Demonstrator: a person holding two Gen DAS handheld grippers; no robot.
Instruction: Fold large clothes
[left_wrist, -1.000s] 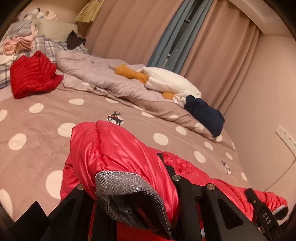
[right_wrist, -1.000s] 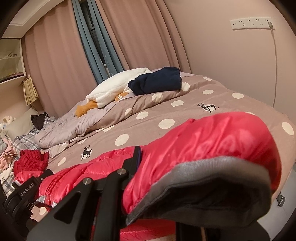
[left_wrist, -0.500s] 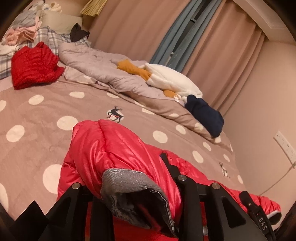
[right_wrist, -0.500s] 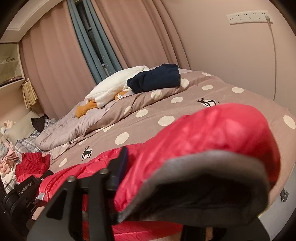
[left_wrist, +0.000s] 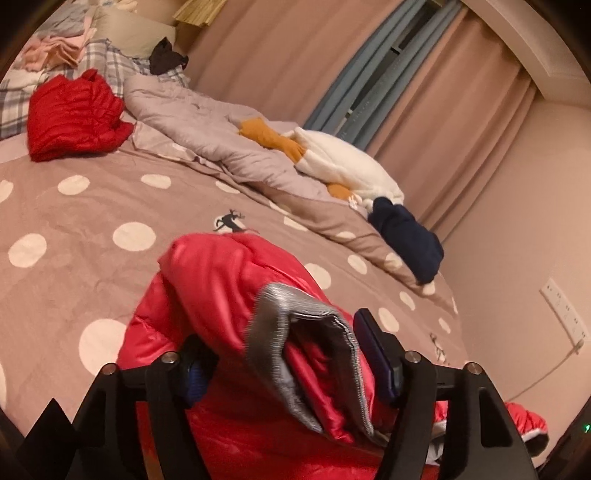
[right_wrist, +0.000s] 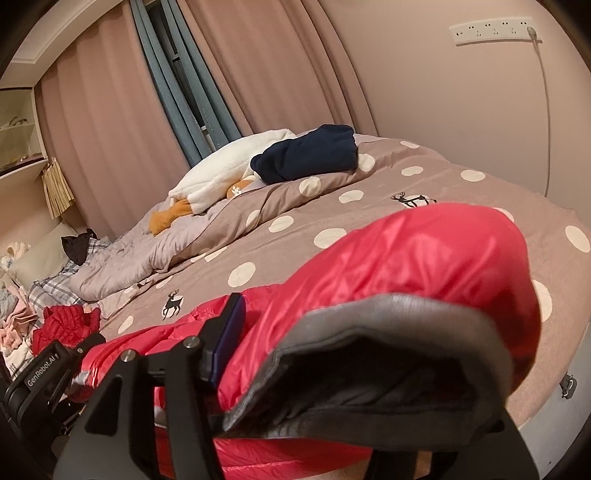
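A shiny red puffer jacket (left_wrist: 221, 288) lies on the polka-dot bed cover (left_wrist: 92, 206), its zipped body (right_wrist: 147, 343) low between the two views. My left gripper (left_wrist: 288, 365) is opening; one sleeve's grey cuff (left_wrist: 295, 317) sits loose between the blue pads (left_wrist: 376, 354), gaping, with nothing pressing on it. My right gripper (right_wrist: 365, 369) is opening too. The other sleeve (right_wrist: 406, 258) and its grey cuff (right_wrist: 369, 321) drape across it. Its left pad (right_wrist: 229, 332) stands just beside the fabric, and its right finger is hidden under the cuff.
A folded red jacket (left_wrist: 74, 114) lies at the far left near plaid pillows and a clothes pile (left_wrist: 55, 55). A crumpled grey quilt (left_wrist: 203, 122), a white-and-orange fleece (left_wrist: 343, 166) and a navy garment (left_wrist: 406, 236) line the far side. The wall with a socket strip (right_wrist: 491, 31) borders the bed's right edge.
Both grippers' jaws have spread apart from a tight pinch on the sleeves. The left cuff has sprung open between the fingers, and the right sleeve now rests loosely.
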